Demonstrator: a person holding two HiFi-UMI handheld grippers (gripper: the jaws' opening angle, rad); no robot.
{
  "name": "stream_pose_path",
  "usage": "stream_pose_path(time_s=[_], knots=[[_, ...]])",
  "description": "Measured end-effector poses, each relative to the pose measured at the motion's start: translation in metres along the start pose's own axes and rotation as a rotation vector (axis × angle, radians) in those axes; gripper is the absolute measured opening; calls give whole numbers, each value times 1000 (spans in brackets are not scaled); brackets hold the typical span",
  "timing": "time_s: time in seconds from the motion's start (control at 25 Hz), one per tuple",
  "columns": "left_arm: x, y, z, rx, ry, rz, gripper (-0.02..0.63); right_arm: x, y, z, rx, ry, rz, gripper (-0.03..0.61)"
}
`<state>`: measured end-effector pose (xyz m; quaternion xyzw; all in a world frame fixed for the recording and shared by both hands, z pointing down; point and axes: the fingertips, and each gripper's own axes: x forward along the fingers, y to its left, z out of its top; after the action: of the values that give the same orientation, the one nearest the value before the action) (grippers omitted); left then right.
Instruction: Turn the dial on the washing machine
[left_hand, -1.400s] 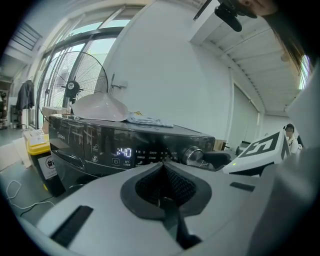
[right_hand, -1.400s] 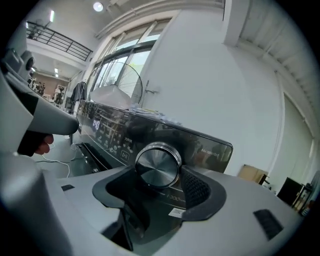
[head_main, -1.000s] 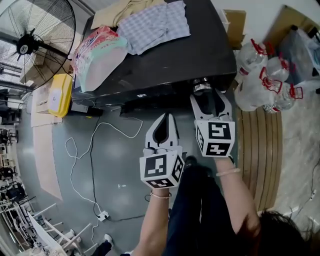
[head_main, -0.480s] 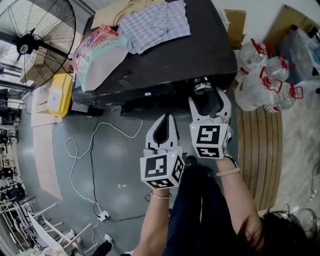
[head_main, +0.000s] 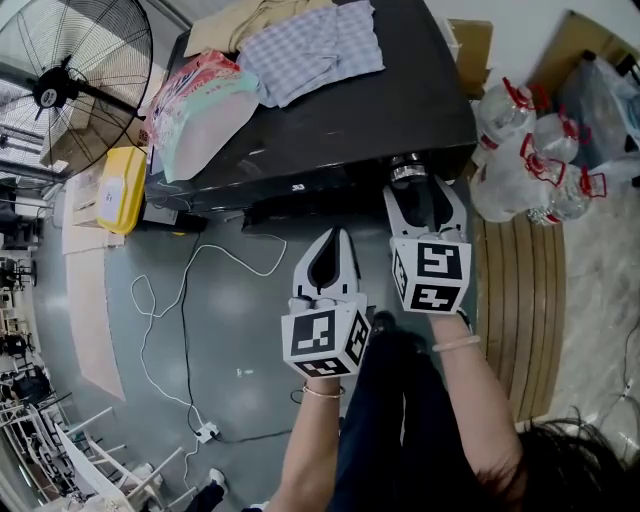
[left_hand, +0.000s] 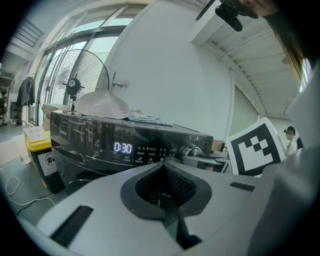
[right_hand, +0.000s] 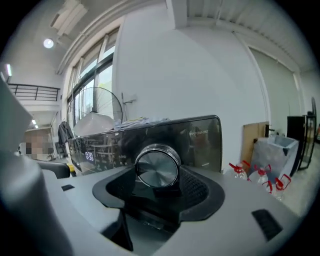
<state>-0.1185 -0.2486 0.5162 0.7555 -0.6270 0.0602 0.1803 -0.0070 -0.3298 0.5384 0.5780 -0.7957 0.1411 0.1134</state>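
Observation:
The black washing machine (head_main: 350, 115) has a silver dial (head_main: 406, 172) at the right end of its front panel. My right gripper (head_main: 410, 190) reaches level at that dial (right_hand: 156, 167). Its jaws have just been closing, and the dark pads now sit against both sides of the dial, shut on it. My left gripper (head_main: 334, 238) hangs shut and empty in front of the panel, to the left of the dial and apart from the machine. In the left gripper view the lit display (left_hand: 122, 147) reads 0:30, with the dial (left_hand: 192, 150) to its right.
Folded clothes (head_main: 310, 45) and a filled plastic bag (head_main: 200, 110) lie on the machine's top. A standing fan (head_main: 70, 70) and a yellow bin (head_main: 118, 190) are to the left, a pack of water bottles (head_main: 530, 160) to the right. A white cable (head_main: 170, 300) trails over the floor.
Half a second ago the right gripper was rolled to one side at the dial; now it is back as it stood a second ago. The left gripper has not moved.

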Motion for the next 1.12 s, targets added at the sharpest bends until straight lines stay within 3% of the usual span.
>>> stream_pose_path(time_s=[0.2, 0.28, 0.52, 0.64, 0.76, 1.12], knots=[[-1, 0, 1, 1, -1, -2, 15, 0, -2, 1, 76, -9, 8, 295], [-1, 0, 0, 2, 1, -3, 15, 0, -2, 1, 56, -9, 3, 296], [-3, 0, 0, 2, 3, -3, 15, 0, 5, 4, -241, 25, -33, 322], [-2, 0, -1, 2, 4, -5, 15, 2, 4, 4, -303, 42, -48, 321], [-2, 1, -1, 0, 4, -5, 15, 3, 4, 4, -241, 32, -40, 302], [-1, -1, -1, -5, 1, -8, 15, 3, -2, -1, 151, 7, 21, 299]])
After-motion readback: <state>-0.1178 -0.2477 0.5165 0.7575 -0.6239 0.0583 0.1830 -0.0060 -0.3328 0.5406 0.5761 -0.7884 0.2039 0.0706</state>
